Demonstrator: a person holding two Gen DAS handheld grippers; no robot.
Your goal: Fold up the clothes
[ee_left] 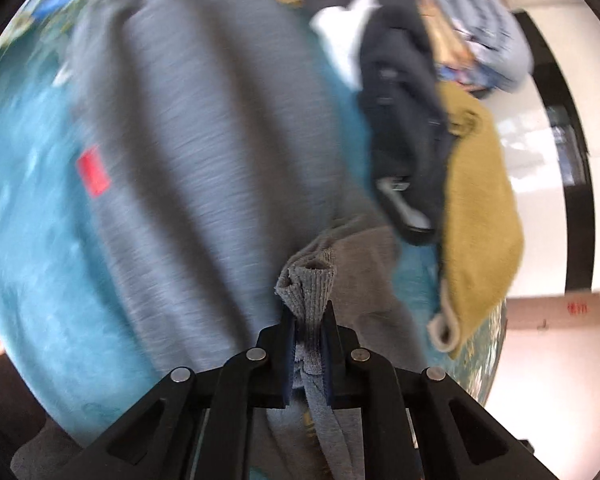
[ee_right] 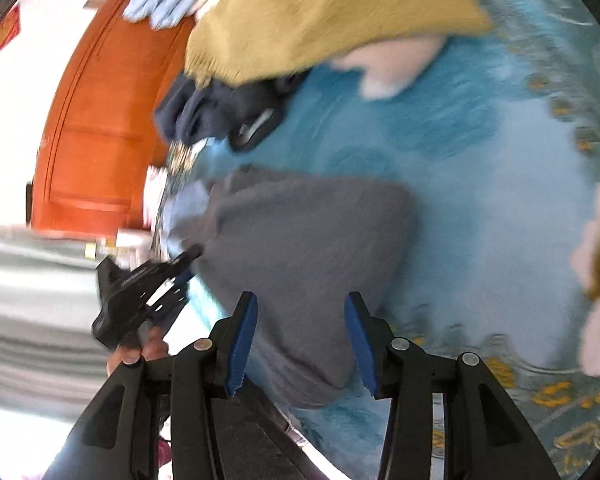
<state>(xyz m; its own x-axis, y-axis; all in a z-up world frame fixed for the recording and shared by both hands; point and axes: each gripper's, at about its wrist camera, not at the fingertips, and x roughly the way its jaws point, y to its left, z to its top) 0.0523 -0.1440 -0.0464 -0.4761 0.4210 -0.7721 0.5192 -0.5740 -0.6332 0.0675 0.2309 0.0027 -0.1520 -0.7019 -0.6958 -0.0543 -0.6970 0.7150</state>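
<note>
Grey knitted sweater [ee_left: 204,128]: spread out over a teal plush blanket [ee_left: 28,240], long soft wrinkles down its body, image blurred.
Red patch [ee_left: 94,170]: small rectangle on the sweater's fabric, near its left edge in the left wrist view.
Ribbed cuff [ee_left: 308,284]: bunched, lifted off the blanket, pinched between the two fingers of the left gripper [ee_left: 309,320].
Same sweater from the right wrist [ee_right: 300,248]: lies crumpled, partly doubled over, one end running toward the left gripper [ee_right: 148,292].
Mustard-yellow knitted garment [ee_left: 480,216]: heaped beside the sweater, pale trim at its lower corner.
Dark navy garment [ee_left: 404,120]: crumpled between the sweater and the yellow one, touching the latter.
</note>
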